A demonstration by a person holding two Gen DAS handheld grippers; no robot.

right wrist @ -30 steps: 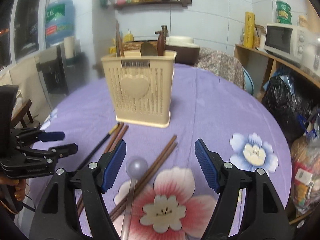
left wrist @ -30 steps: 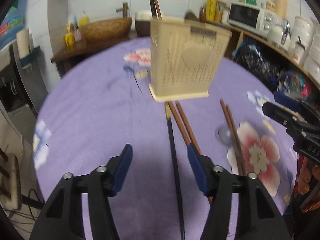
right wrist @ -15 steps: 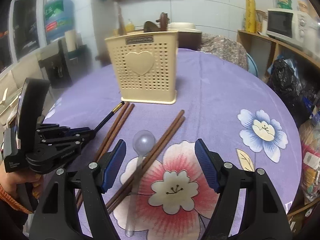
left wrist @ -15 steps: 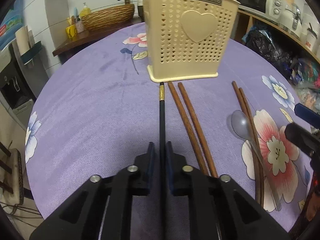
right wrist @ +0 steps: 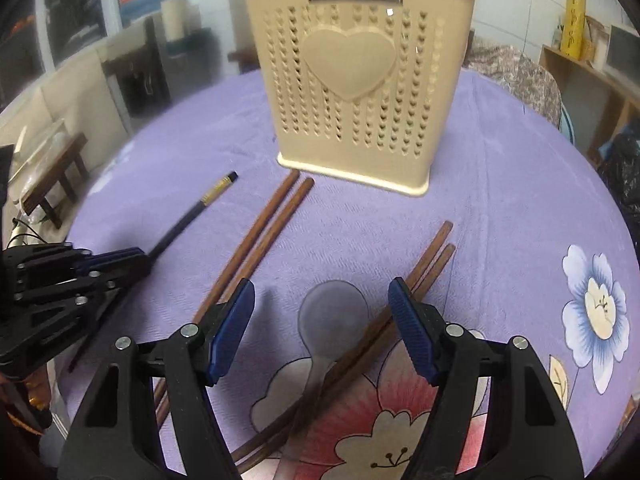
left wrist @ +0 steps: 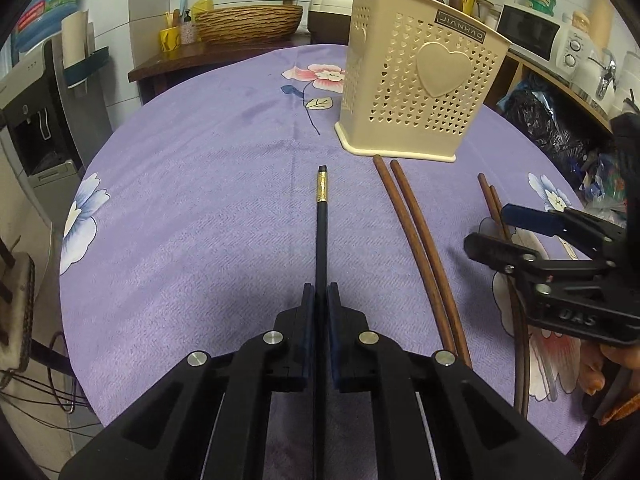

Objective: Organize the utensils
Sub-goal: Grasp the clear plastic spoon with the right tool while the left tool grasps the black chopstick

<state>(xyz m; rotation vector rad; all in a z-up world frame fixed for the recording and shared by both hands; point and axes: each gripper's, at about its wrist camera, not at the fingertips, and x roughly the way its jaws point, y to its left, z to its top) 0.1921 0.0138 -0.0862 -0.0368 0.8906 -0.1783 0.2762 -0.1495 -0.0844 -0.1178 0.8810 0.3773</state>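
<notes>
Two claws work over the purple worktop (left wrist: 200, 208): the left claw (left wrist: 321, 296) is clamped on a black chopstick (left wrist: 321, 220) pointing toward the beige utensil holder (left wrist: 416, 80). The right claw (right wrist: 322, 300) hangs wide open, holding nothing, above a clear spoon (right wrist: 334, 316) lying against brown chopsticks (right wrist: 420, 276).

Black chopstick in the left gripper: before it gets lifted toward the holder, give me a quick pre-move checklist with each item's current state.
1. Left gripper shut on black chopstick: ok.
2. Chopstick lying straight between the pads, not skewed: ok.
3. Chopstick lifted off the purple tablecloth: cannot tell.
4. Beige utensil holder upright: ok.
5. Right gripper open, out of the path: ok; it hovers over the translucent spoon.
6. Free room inside the holder: cannot tell.
</notes>
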